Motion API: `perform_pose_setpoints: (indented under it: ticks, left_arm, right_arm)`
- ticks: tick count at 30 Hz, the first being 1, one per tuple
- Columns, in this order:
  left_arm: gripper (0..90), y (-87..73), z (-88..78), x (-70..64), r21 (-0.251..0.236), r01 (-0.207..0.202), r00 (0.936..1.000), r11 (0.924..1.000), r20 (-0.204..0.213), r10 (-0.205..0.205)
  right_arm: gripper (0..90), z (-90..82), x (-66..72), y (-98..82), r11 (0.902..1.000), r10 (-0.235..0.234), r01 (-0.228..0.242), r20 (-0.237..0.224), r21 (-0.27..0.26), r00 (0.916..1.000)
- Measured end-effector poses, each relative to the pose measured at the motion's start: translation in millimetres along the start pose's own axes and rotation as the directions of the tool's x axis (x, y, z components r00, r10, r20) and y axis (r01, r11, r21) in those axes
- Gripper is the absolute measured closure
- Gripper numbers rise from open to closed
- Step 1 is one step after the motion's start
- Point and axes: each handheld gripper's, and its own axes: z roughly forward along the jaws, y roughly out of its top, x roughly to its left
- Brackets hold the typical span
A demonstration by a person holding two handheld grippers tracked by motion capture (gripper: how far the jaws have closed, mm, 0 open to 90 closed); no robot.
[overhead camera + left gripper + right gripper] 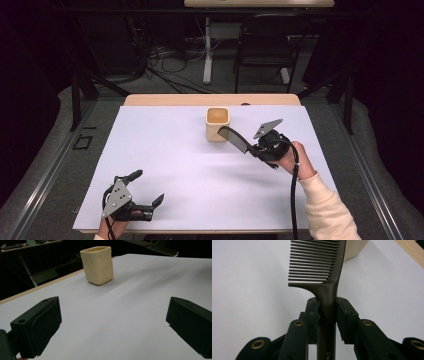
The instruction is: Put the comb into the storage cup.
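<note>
Nearest the person, the left gripper (145, 198) rested low on the white table sheet (165, 165) at the front left corner, its jaws spread wide with nothing between them. Farther in and to the right, the right gripper (254, 148) was clamped on the handle of a dark wide-toothed comb (318, 267), the two pads pressing the handle from either side just below the teeth. The comb projected ahead of that gripper, its toothed end raised toward the cream square-sided cup (217, 124), which stood upright near the far edge of the sheet; the comb tip lay just beside the cup's near wall, at about rim level, not yet inside. Judged from this pose, the chief risk was that the tip or teeth would catch the rim and tip or shove the light cup. A second risk was the narrow handle pivoting between the pads, so the comb swung off line.
</note>
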Motion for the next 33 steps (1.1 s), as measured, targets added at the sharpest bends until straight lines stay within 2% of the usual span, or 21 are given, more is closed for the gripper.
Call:
perform_pose_setpoints:
  ticks: [14,24,33]
  left_arm:
    - [0.1,-0.2,0.3,-0.1,0.003,0.001,1.0,1.0,0.001,-0.001]
    - [0.1,-0.1,0.4,-0.2,0.002,0.0,1.0,1.0,0.0,0.0]
    - [0.1,0.0,0.2,0.1,0.003,-0.002,1.0,1.0,0.0,0.002]
  right_arm:
    - [72.4,-5.1,-8.3,-3.1,0.9981,0.049,-0.047,0.027,-0.038,0.9984]
    - [72.4,-7.4,-12.1,-3.4,0.9943,0.069,-0.064,0.058,-0.085,0.9959]
    - [72.4,-2.2,-15.0,-4.4,0.9893,0.096,-0.088,0.071,-0.117,0.9928]
